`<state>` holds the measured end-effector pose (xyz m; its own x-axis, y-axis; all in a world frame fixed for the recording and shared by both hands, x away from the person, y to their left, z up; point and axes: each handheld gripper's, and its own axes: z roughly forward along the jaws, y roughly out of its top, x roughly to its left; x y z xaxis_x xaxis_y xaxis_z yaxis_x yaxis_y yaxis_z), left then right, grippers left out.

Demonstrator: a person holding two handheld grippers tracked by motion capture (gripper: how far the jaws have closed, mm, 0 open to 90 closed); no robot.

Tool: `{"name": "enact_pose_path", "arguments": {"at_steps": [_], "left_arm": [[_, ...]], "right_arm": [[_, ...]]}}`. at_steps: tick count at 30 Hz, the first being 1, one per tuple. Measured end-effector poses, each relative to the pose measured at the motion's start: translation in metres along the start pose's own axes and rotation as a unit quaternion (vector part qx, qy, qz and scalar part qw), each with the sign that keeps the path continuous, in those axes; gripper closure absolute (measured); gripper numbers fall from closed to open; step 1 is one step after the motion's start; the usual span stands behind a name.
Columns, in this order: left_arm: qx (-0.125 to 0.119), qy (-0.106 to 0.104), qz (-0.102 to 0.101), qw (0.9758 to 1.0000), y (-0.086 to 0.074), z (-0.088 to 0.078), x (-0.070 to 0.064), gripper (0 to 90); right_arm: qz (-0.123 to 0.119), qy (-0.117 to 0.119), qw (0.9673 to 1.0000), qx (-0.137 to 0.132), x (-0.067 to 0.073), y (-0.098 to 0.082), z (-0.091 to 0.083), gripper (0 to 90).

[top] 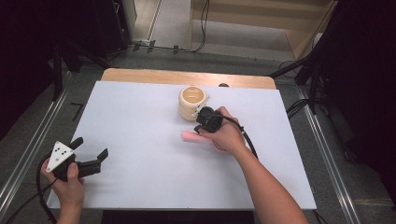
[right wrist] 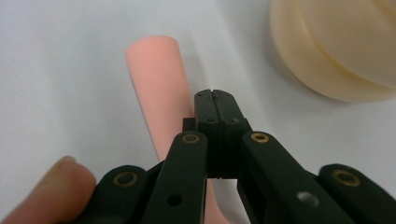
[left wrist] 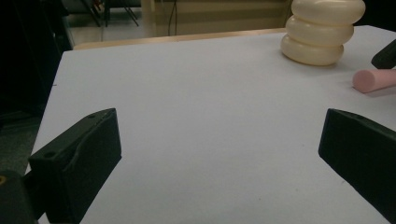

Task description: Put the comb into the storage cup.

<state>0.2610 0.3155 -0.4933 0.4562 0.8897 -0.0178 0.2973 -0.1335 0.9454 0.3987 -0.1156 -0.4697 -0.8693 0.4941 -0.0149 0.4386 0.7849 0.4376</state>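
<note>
Right gripper, jaws together, points down over the pink cylinder.

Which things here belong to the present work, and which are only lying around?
In the work:
- pink cylinder, under the shut right gripper
- cream ringed cup, just beside it

Lying about:
- cables on the floor beyond the table
- left gripper, open, idle

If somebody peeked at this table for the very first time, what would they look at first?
Probably the cream-coloured cup shaped like three stacked rings, standing near the far middle of the white table. Right in front of it lies a pink foam cylinder, and the right gripper hovers over it with its black jaws pressed shut. Off at the near left corner, the left gripper waits with its jaws wide open.
</note>
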Motion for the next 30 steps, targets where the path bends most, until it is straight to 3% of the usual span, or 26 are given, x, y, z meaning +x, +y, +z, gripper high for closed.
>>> {"name": "enact_pose_path", "arguments": {"at_steps": [7, 14, 17, 18, 19, 20, 21, 23, 25, 26, 27, 28, 30], "left_arm": [[0.0, -0.001, 0.0, 1.0, 0.0, 0.0, 0.0, 0.0], [0.0, 0.0, -0.001, 1.0, 0.0, 0.0, 0.0, 0.0], [0.0, 0.0, 0.0, 1.0, 0.0, 0.0, 0.0, 0.0], [0.0, 0.0, -0.001, 1.0, 0.0, 0.0, 0.0, 0.0], [0.0, 0.0, 0.0, 1.0, 0.0, 0.0, 0.0, 0.0], [0.0, 0.0, 0.0, 1.0, 0.0, 0.0, 0.0, 0.0], [0.0, 0.0, 0.0, 1.0, 0.0, 0.0, 0.0, 0.0], [0.0, 0.001, 0.0, 1.0, 0.0, 0.0, 0.0, 0.0], [0.001, 0.002, 0.001, 1.0, 0.0, 0.001, -0.001, 0.0], [0.001, 0.002, 0.001, 1.0, 0.0, 0.001, -0.001, 0.0], [0.002, 0.004, 0.003, 1.0, 0.0, 0.0, -0.001, 0.0], [0.002, 0.004, 0.003, 1.0, 0.0, 0.0, -0.001, 0.0], [0.0, 0.004, 0.003, 1.0, 0.0, 0.0, -0.001, 0.0]], "right_arm": [[-0.028, 0.019, 0.9994, 0.002, 0.021, 0.001, -0.002, 88.3], [-0.036, 0.04, 0.9985, -0.007, 0.034, -0.004, -0.002, 88.3], [-0.029, 0.039, 0.9984, -0.03, 0.038, -0.007, -0.006, 88.1], [-0.025, 0.043, 0.9973, -0.054, 0.038, -0.009, -0.008, 86.2], [-0.018, 0.048, 0.9956, -0.078, 0.037, -0.011, -0.012, 78.0], [-0.018, 0.048, 0.9956, -0.078, 0.037, -0.011, -0.012, 78.0], [-0.01, 0.042, 0.9919, -0.12, 0.035, -0.015, -0.019, 69.6], [0.006, 0.019, 0.9878, -0.154, 0.036, -0.02, -0.028, 57.4], [0.021, 0.019, 0.983, -0.181, 0.035, -0.026, -0.037, 57.4], [0.021, 0.019, 0.983, -0.181, 0.035, -0.026, -0.037, 57.4], [0.036, 0.027, 0.9775, -0.206, 0.035, -0.033, -0.045, 47.0], [0.045, 0.026, 0.9752, -0.215, 0.035, -0.037, -0.049, 37.6], [0.05, 0.014, 0.9739, -0.221, 0.038, -0.047, -0.053, 22.8]]}}
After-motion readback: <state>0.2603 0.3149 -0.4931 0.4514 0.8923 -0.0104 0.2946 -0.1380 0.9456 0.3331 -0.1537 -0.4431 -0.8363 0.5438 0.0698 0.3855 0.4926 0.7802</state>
